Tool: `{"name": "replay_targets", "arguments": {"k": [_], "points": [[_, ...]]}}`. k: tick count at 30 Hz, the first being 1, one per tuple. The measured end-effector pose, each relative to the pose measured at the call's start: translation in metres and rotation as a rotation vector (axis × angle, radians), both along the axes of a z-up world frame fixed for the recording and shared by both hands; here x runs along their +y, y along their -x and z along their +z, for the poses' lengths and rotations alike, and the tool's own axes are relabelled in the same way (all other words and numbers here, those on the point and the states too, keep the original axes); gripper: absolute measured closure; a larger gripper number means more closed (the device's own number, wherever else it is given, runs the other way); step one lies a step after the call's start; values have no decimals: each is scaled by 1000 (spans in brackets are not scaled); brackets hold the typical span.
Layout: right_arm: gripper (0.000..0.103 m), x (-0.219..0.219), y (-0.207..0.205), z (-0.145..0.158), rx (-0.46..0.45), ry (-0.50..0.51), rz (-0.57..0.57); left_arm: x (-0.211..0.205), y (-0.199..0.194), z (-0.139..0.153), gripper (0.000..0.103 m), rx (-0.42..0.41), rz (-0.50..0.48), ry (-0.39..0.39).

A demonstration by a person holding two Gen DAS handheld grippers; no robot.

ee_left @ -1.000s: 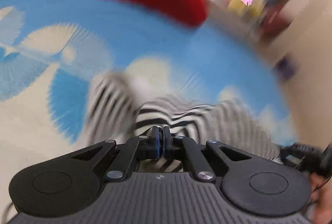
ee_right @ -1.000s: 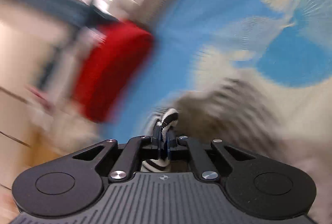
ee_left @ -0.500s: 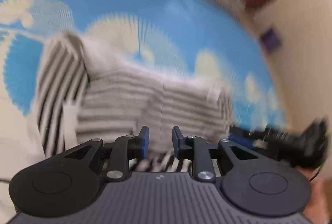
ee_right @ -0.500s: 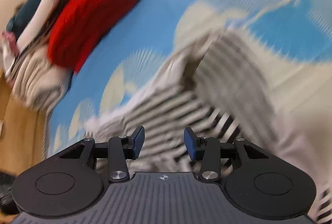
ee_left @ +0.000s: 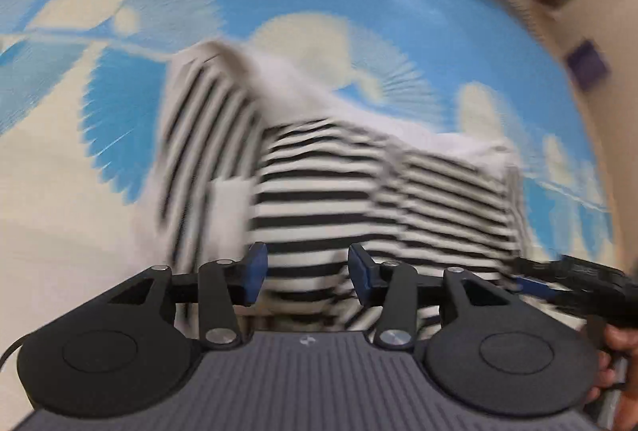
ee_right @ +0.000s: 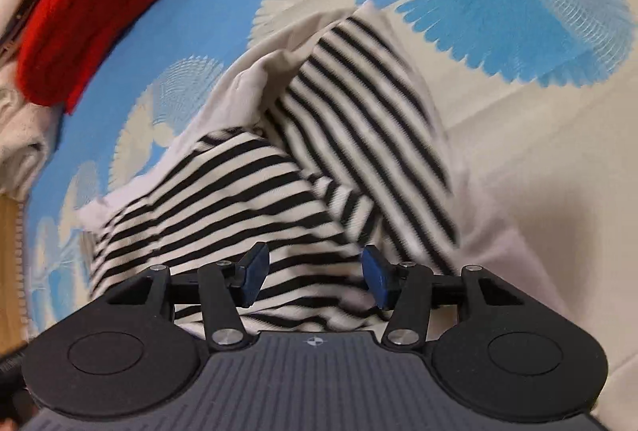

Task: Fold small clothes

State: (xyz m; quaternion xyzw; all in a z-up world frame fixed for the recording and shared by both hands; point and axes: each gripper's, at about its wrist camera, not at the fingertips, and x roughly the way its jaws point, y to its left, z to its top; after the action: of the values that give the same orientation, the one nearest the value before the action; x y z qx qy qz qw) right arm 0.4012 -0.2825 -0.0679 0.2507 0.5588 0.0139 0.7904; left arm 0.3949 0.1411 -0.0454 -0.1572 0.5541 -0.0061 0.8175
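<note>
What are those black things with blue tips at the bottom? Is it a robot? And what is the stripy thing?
No robot: a person holds two grabbing tools, each carrying a camera. One picture looks along the left gripper, the other along the right gripper. The blue tips are their fingers. Both are open and hold nothing. The stripy thing is a small black-and-white shirt, partly folded, lying on a blue and cream bedspread. A red cloth lies further away.

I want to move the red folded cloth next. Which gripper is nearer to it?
Hard to call. The left gripper and right gripper both hover open over the striped garment; the red cloth lies beyond.
</note>
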Motion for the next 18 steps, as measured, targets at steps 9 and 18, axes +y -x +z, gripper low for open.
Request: {"name": "replay_targets", "arguments": {"k": [9,18], "points": [[60,6,-5,-14,15,90,25,10,3,-20,101,71,32,35],[99,-13,2,24,-236,-106,-63,12,11,27,102,-126,25,74]]}}
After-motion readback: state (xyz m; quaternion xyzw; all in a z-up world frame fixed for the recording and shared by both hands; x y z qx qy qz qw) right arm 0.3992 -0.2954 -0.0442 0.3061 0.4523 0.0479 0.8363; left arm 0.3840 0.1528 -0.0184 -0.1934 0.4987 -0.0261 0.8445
